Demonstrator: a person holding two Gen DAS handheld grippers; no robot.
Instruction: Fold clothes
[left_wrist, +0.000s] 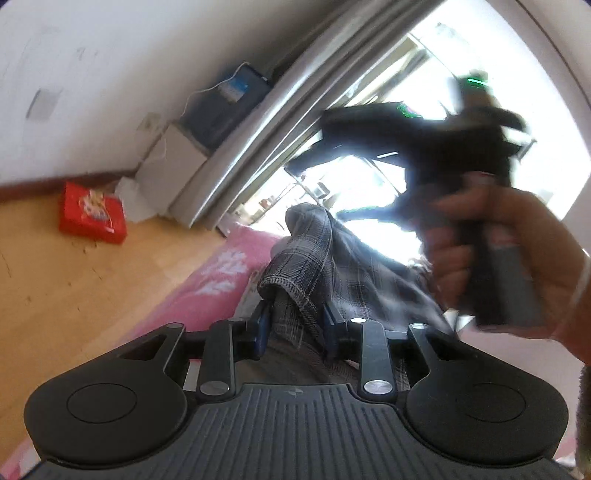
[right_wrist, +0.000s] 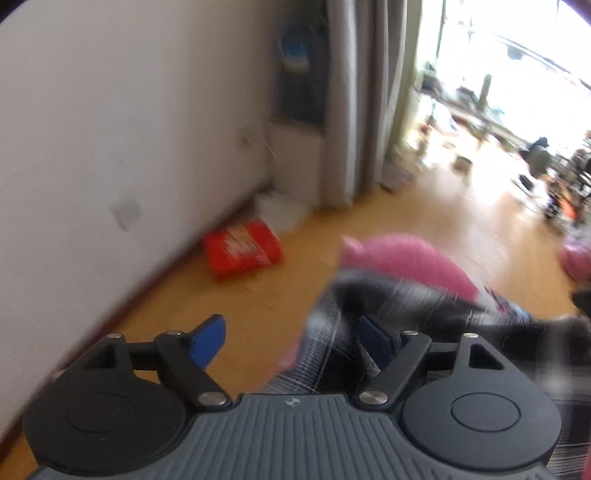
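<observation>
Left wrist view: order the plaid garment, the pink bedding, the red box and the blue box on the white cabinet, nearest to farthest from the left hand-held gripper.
1. Plaid garment: between the left hand-held gripper's fingers.
2. Pink bedding: just beyond, lower left of the garment.
3. Red box: on the floor, left.
4. Blue box: on the white cabinet by the wall.

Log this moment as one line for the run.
step: folding | left tongs: fabric between pads, grip unclear | right tongs: open | item: plaid garment | surface: pink bedding
</observation>
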